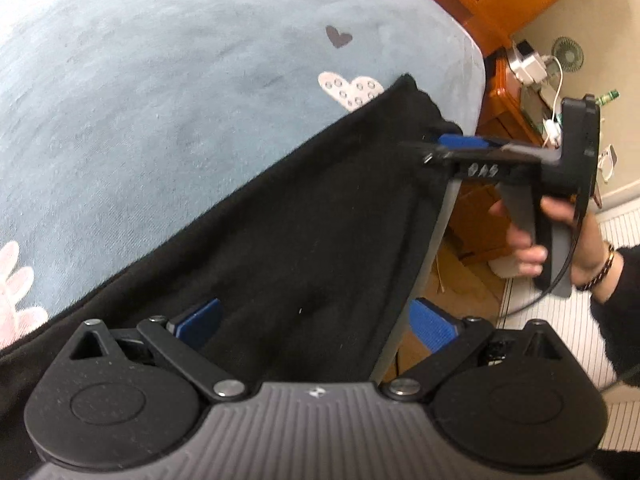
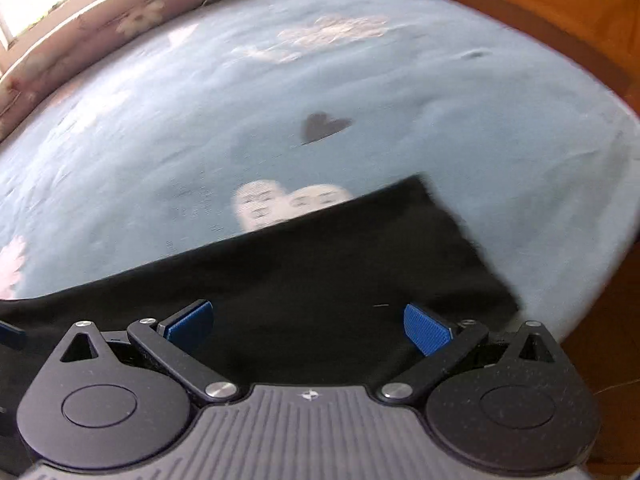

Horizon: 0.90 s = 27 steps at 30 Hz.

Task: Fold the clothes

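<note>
I see a plain black garment (image 1: 280, 216) lying flat on the blue bed cover (image 1: 140, 80), its far corner at about 1 o'clock beside a white heart print (image 1: 352, 89). My right hand (image 1: 560, 240) holds the right tool (image 1: 434, 148) level, tips at that corner; whether they pinch the cloth I cannot tell. From its own camera the right tool (image 2: 308, 324) stands wide apart over the cloth. The left tool (image 1: 316, 324) is spread too, fabric between its blue pads (image 1: 430, 326).
</note>
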### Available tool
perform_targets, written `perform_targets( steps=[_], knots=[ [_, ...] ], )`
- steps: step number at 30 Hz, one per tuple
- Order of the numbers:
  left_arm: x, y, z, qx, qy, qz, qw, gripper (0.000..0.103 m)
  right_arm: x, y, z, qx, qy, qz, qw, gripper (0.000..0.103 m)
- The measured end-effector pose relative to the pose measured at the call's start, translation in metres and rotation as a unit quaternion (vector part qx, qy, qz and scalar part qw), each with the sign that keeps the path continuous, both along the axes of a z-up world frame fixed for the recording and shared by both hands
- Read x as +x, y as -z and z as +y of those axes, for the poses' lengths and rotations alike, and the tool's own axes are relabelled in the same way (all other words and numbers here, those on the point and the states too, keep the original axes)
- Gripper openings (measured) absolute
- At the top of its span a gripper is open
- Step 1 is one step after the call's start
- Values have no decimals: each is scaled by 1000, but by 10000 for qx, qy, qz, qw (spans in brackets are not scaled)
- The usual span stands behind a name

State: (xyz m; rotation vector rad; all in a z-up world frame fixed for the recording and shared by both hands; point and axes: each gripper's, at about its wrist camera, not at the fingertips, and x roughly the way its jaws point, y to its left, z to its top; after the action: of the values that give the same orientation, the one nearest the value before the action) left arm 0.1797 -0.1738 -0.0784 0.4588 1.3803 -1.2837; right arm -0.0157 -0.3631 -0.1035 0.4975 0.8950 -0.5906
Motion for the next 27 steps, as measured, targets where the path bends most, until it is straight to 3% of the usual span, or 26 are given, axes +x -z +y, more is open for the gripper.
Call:
perform_targets(
  steps=[5,8,14,17,20,23,27],
  knots=[
    [-6,2,4,31,18,-15,10000,100,-19,-5,-11,62,375,91,9992,103],
    [-9,2,9,51,83,-37,9999,100,-10,-6,-6,77,121,-112,9998,103],
    [-7,1,37,178,-74,-254,9995,100,-5,-1,-2,-550,9,680,9962,103],
    [-4,0,60,256,-353,-406,9982,100,-9,-16,11,-225,4,337,9992,103],
    [-6,-2,81,317,-493,-788,9952,100,9,-26,48,-279,-739,282,9965,103],
    [-13,-1,98,364,-482,-1285,9899,100,30,-24,96,-692,-1668,462,9825,103],
    [-12,5,120,454,-535,-1361,9882,100,36,-8,141,-989,-2461,906,9599,103]
  ],
)
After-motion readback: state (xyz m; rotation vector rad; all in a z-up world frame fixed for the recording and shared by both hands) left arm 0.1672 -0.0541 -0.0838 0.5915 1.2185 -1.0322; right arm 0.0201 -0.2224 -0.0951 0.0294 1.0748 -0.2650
